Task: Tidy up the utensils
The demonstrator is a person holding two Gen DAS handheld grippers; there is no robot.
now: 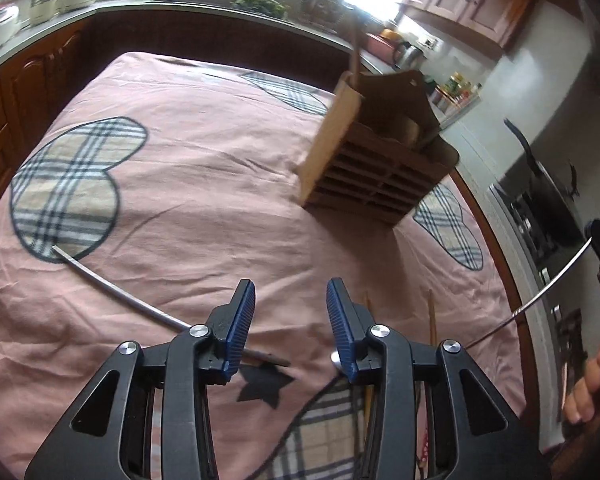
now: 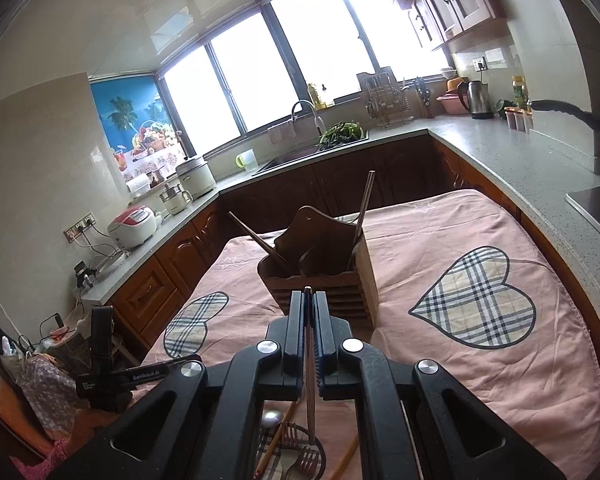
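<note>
Here the left gripper (image 1: pixel 291 320) hangs over the pink cloth (image 1: pixel 204 184) that covers the surface, its blue-padded jaws spread apart with nothing pinched between them. Beneath and behind the jaws a slim metal utensil (image 1: pixel 120 286) lies flat on the cloth, its far end touching the edge of a plaid heart patch (image 1: pixel 68 188); its near end runs under the left jaw toward a dark star patch (image 1: pixel 264 386). Two pale wooden chopsticks (image 1: pixel 432 316) lie on the cloth just to the right of the jaws, partly hidden by the gripper body. Farther off, toward the right, stands the wooden utensil holder (image 1: pixel 364 164), blurred in this view, with a stick rising from its left corner.

The right gripper (image 2: pixel 308 300) is pressed together on a thin metal handle (image 2: pixel 310 404), which runs down between the pads; whether the fork head (image 2: pixel 308 458) visible below belongs to that handle I cannot tell. In the left wrist view the same gripper shows at the right edge, with a long metal rod (image 1: pixel 536 300) slanting from it, and a hand (image 1: pixel 592 384) below. Straight ahead of the right gripper stands the holder, chopsticks (image 2: pixel 366 200) leaning out of two of its compartments. A spoon (image 2: pixel 271 420) and more chopsticks lie on the cloth under the gripper.
</note>
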